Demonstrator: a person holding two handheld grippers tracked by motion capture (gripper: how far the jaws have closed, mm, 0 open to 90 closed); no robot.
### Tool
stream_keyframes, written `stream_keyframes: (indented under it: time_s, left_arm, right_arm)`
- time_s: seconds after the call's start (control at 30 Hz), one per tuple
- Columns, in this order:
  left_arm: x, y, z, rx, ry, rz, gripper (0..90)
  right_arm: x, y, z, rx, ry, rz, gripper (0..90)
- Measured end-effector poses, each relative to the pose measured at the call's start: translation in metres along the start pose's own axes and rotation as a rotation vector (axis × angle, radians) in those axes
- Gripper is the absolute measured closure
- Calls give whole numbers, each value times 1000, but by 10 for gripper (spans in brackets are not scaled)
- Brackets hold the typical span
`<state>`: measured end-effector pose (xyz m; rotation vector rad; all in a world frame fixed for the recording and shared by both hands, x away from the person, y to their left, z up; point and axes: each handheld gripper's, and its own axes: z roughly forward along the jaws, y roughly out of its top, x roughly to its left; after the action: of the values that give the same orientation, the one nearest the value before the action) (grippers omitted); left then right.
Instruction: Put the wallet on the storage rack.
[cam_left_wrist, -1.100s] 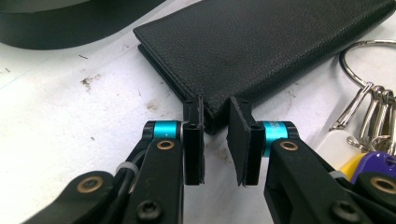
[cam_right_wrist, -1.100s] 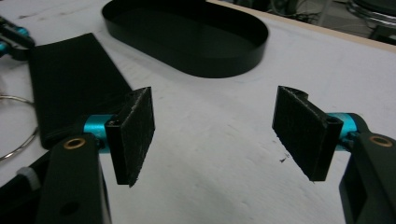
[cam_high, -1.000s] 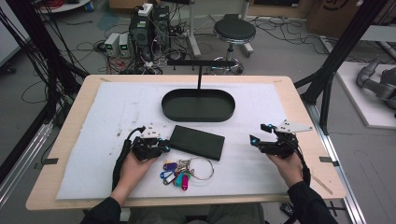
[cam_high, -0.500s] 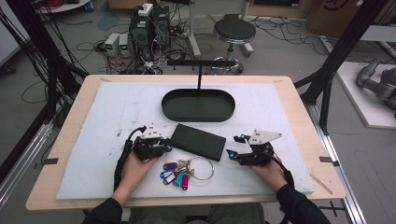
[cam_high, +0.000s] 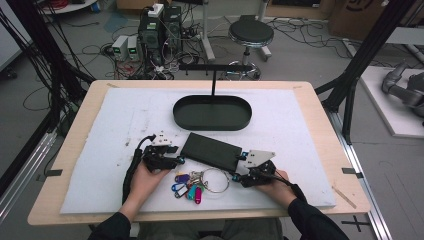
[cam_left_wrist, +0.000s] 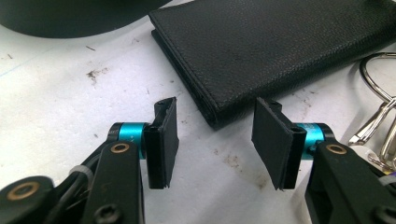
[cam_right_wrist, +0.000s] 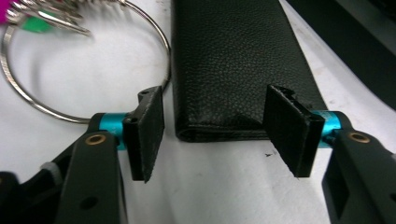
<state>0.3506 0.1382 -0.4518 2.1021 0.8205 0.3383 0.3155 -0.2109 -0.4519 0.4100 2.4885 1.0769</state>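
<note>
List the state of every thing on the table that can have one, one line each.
Wallet: closed, lying flat on the mat.
Tray: empty.
Key ring: lying flat beside the wallet.
Left gripper: jaws just opening, wallet's corner ahead, nothing gripped.
Right gripper: open, wallet's end between the jaws, unpressed.

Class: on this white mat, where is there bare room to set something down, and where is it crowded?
Free: the mat left of the tray, and right of it. Crowded: near edge, around wallet, keys and both grippers.

I'm working in a lab: tangled black cables (cam_high: 45, 55), stacked electronics boxes (cam_high: 160, 27), black aluminium frame struts (cam_high: 367, 50).
</note>
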Motion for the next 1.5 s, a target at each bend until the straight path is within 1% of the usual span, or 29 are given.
stream_keyframes:
  time_s: [0.17,0.23,0.27,0.3,0.33,0.4,0.53,0.57,0.6,0.63,0.67,0.7,0.73,0.77,0.8,0.83,0.87,0.93,0.97,1.0,1.03,1.13,1.2,1.27,1.3,1.33,1.43,1.47,1.5]
  left_arm:
    - [0,0,0,-1,-7,0,511]
    - [-1,0,0,-2,-12,1,511]
    - [-1,0,0,-1,-15,1,510]
    - [-1,0,0,-2,-18,-1,510]
    - [-1,0,0,-2,-18,-1,509]
    - [-1,0,0,-6,-19,-6,505]
    - [-1,0,-1,-16,-22,-6,485]
    - [-1,0,-2,-16,-18,9,485]
    - [-1,0,-2,-20,-15,16,480]
    - [-2,1,-3,-27,-10,24,474]
    - [-2,1,-3,-36,-5,35,474]
    - [-3,2,-4,-49,3,45,461]
    - [-4,3,-6,-62,12,60,461]
    - [-5,3,-7,-78,21,81,451]
    - [-6,4,-9,-99,27,99,441]
    - [-8,6,-12,-143,36,128,438]
    - [-8,6,-12,-143,36,128,431]
    - [-11,10,-16,-194,32,169,431]
    - [-12,12,-17,-214,28,191,431]
    - [-14,13,-17,-230,24,208,431]
    - [-16,16,-17,-244,19,236,427]
    - [-19,24,-14,-250,6,292,411]
    - [-20,27,-9,-246,-27,310,407]
    - [-21,28,-5,-238,-36,332,406]
    - [-21,31,0,-224,-69,346,409]
    - [-21,31,0,-224,-69,346,412]
    - [-22,35,4,-217,-75,375,453]
    - [-22,37,3,-216,-64,391,491]
    - [-22,37,3,-219,-58,405,581]
  right_arm:
    - [6,-1,3,19,-67,-75,451]
    - [6,0,3,18,-66,-94,501]
    - [6,0,2,18,-57,-93,546]
    - [7,0,0,8,-45,-124,642]
    - [7,0,0,8,-45,-124,642]
    - [8,2,-4,-1,-30,-142,755]
    - [6,3,-6,-8,-24,-143,798]
    - [5,4,-8,-10,-26,-143,803]
    - [3,4,-10,-23,-18,-134,808]
    - [-2,5,-15,-46,-9,-105,813]
    - [-2,5,-15,-46,-9,-105,813]
    - [-8,5,-21,-82,2,-65,815]
    - [-8,5,-21,-82,2,-65,815]
    - [-11,5,-24,-97,17,-42,816]
    - [-17,4,-30,-126,42,-3,817]
    - [-19,4,-32,-138,55,14,817]
    - [-19,4,-32,-138,55,14,817]
    - [-22,4,-37,-163,77,42,818]
    - [-25,4,-41,-187,101,76,819]
    - [-25,4,-41,-187,101,76,819]
    - [-28,4,-45,-202,125,94,820]
    - [-30,3,-48,-218,140,112,820]
    - [-32,2,-50,-225,149,126,820]
    - [-35,0,-52,-230,163,140,819]
    - [-37,-2,-53,-232,168,157,819]
    - [-37,-2,-53,-232,168,157,819]
    - [-39,-3,-54,-236,169,175,817]
    - [-40,-3,-54,-239,165,180,815]
    - [-42,-5,-56,-247,149,197,807]
